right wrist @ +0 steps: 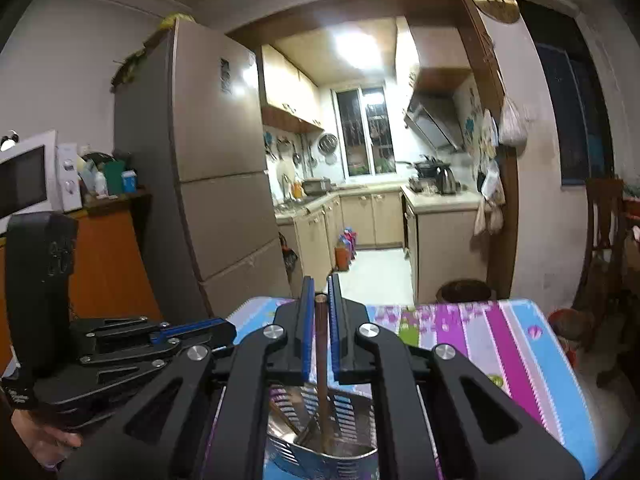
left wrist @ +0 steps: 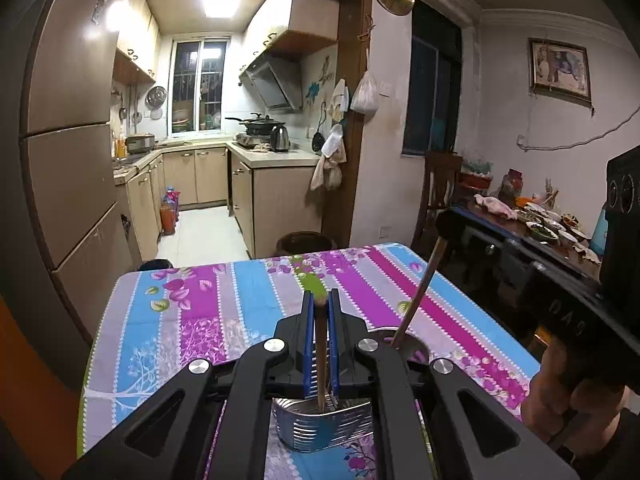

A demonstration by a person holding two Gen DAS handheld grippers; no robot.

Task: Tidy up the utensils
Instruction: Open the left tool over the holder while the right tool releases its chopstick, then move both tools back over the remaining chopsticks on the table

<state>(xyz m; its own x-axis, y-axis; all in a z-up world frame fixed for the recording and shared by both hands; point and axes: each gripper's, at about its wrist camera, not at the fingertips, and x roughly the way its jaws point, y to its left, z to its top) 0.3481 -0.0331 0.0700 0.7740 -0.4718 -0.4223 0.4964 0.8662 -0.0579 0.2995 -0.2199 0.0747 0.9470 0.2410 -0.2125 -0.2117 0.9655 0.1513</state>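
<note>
Both tongs are closed, each pinching a brown chopstick. Left tongs (left wrist: 321, 300) grip one chopstick (left wrist: 320, 344) whose lower end dips into the metal holder (left wrist: 320, 426) at the near edge of the table (left wrist: 208, 292). Right tongs (right wrist: 319, 286) clamp another chopstick (right wrist: 321, 360) standing in that holder (right wrist: 320, 456), beside other utensils. From the left camera, the right-hand chopstick (left wrist: 420, 292) leans up to the right.

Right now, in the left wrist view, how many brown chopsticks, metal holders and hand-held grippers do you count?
Brown chopsticks: 2
Metal holder: 1
Hand-held grippers: 2
Total: 5
</note>
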